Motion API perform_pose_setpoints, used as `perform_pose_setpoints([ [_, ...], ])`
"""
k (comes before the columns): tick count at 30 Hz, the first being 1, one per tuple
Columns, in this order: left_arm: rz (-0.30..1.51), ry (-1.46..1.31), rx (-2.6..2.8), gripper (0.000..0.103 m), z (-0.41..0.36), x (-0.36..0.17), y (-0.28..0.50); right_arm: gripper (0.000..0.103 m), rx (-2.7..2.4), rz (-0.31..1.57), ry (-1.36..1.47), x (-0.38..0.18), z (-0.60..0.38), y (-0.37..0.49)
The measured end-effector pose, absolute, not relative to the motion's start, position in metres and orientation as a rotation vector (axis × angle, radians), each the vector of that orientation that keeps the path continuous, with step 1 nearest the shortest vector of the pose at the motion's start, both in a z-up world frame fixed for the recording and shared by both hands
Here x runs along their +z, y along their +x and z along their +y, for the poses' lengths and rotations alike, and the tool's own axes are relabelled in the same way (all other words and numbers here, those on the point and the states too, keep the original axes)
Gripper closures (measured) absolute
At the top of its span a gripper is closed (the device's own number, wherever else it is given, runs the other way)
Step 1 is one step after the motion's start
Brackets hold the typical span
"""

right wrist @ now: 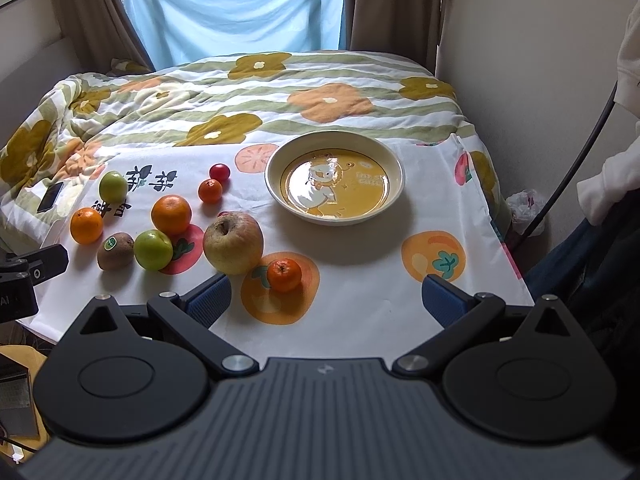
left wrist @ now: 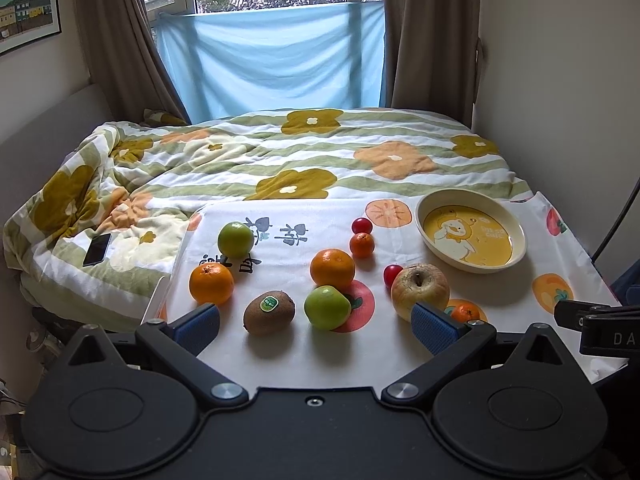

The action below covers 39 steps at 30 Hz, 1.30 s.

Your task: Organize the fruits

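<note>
Your right gripper hangs over the near edge of the cloth, jaws spread wide and empty, its ribbed blue pads framing a small mandarin just ahead. Your left gripper is likewise wide open and empty, with the kiwi and a green apple between its fingers' lines of reach.

Take the dish as your landmark. It is a shallow, glossy, cream-rimmed oval with a yellow duck print, bare inside, so none of the fruit has been gathered yet, by my reading. All fruit lies to its left and nearer you, loose on the cloth. Closest to it is the big apple, dull, blotched, with a deep stem dimple. Two cherry tomatoes, smooth and shiny, and another mandarin sit left of its rim. Further left are a dimpled orange, a second orange and another green apple, waxy and round.

Everything is round and free to roll, and the cloth looks slick, so grip gently. The fuzzy kiwi with its sticker should hold best.
</note>
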State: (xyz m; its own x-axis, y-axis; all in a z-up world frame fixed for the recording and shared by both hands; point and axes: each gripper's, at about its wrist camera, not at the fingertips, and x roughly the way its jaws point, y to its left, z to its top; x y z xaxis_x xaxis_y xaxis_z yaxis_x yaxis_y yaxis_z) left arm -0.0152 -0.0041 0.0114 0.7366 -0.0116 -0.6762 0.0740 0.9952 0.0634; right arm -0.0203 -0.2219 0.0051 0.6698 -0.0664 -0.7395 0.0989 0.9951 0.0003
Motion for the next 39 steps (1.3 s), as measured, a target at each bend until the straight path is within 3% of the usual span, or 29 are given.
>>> perform_pose_setpoints([
  [20,0.755,0.094,-0.023,0.000,-0.009,0.011,-0.017,0.000,-0.049,0.853,0.047,0.002,-0.230,-0.015],
  [39,0.819,0.236,-0.008,0.002,0.027,-0.071,0.033,0.000,0.161,0.902,-0.018,-0.073,-0.210,0.048],
])
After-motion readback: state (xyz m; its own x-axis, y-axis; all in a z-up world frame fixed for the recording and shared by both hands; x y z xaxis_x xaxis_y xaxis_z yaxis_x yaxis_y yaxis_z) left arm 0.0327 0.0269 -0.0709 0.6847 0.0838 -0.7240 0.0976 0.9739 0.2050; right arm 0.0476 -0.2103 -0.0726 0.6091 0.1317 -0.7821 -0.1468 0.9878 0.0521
